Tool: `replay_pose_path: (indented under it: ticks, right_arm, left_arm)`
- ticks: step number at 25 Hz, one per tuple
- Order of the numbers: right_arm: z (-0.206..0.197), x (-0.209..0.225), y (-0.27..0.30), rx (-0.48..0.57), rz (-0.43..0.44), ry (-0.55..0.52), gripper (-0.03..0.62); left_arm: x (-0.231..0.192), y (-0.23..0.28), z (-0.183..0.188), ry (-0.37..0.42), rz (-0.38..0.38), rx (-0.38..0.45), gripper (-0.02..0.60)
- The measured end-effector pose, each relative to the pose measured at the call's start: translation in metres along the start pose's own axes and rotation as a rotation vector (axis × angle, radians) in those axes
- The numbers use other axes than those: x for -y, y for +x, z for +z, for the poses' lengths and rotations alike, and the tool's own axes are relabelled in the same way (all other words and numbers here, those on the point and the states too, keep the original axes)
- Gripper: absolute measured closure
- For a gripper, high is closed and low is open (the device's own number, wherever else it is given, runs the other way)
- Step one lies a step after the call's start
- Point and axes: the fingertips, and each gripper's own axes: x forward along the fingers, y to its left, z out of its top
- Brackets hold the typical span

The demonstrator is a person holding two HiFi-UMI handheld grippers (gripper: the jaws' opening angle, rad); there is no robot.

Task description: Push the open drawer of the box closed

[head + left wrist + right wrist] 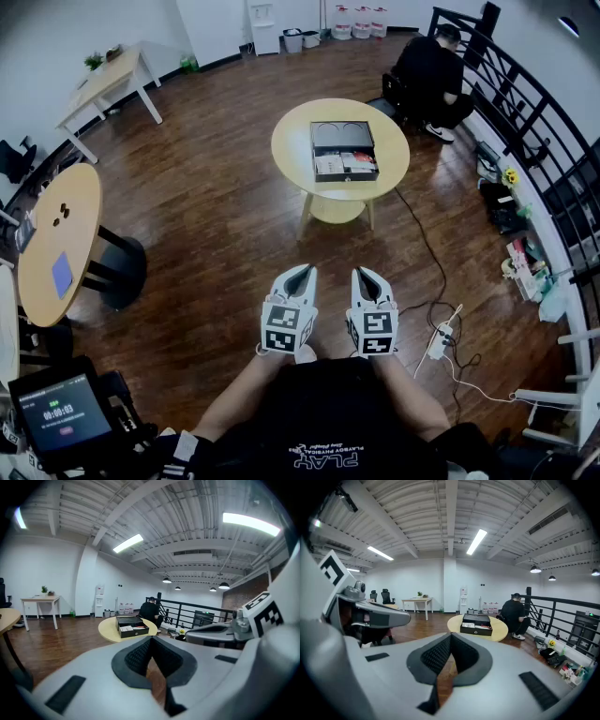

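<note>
Two tools, the left tool and the right tool, sit side by side near our chest. Each is clenched on nothing, tips pointing ahead. We judge this a carrying posture, since the box lies well apart on the round tabletop. Its open drawer juts toward us, front panel facing us. The box's long side runs across our view, so closing means pushing away from us.

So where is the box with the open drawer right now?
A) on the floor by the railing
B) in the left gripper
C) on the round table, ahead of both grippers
C: the box sits on the round table, well ahead of the left gripper and right gripper.
</note>
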Motion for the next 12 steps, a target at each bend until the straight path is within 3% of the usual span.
replay_pose_path:
  ticks: [12]
  right_arm:
    - [0.001, 0.003, -0.013, 0.004, -0.011, 0.019, 0.589]
  left_arm:
    - [0.008, -0.003, -0.001, -0.010, -0.009, 0.010, 0.584]
